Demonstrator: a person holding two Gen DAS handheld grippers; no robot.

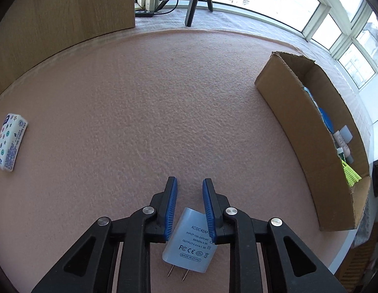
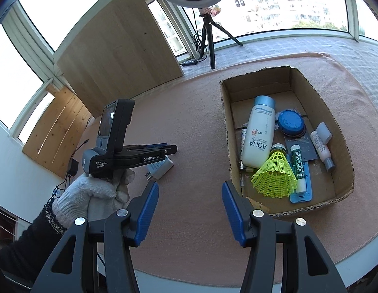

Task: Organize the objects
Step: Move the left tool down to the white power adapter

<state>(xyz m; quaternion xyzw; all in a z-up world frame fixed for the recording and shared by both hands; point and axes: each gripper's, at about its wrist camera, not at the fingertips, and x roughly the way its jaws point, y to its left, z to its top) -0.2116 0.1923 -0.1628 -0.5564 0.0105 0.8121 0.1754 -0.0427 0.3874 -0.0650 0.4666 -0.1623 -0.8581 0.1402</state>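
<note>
A pale blue power adapter [image 1: 189, 246] sits tilted between the blue pads of my left gripper [image 1: 190, 180], prongs pointing back toward the camera. Both pads touch its sides, deep near the finger roots. In the right wrist view the same adapter [image 2: 162, 169] shows under the left gripper [image 2: 174, 149], which a gloved hand [image 2: 91, 193] holds. My right gripper [image 2: 190, 185] stands open and empty over the pink cloth, just left of the cardboard box [image 2: 318, 102]. A tissue pack [image 1: 9, 141] lies far left on the cloth.
The box [image 1: 286, 112] holds a sunscreen bottle [image 2: 259, 134], a yellow shuttlecock [image 2: 274, 173], a blue jar [image 2: 290, 122], a lip balm [image 2: 298, 168] and a small bottle [image 2: 321, 144]. A wooden board [image 2: 115, 48] and a ring-light tripod [image 2: 208, 39] stand at the back.
</note>
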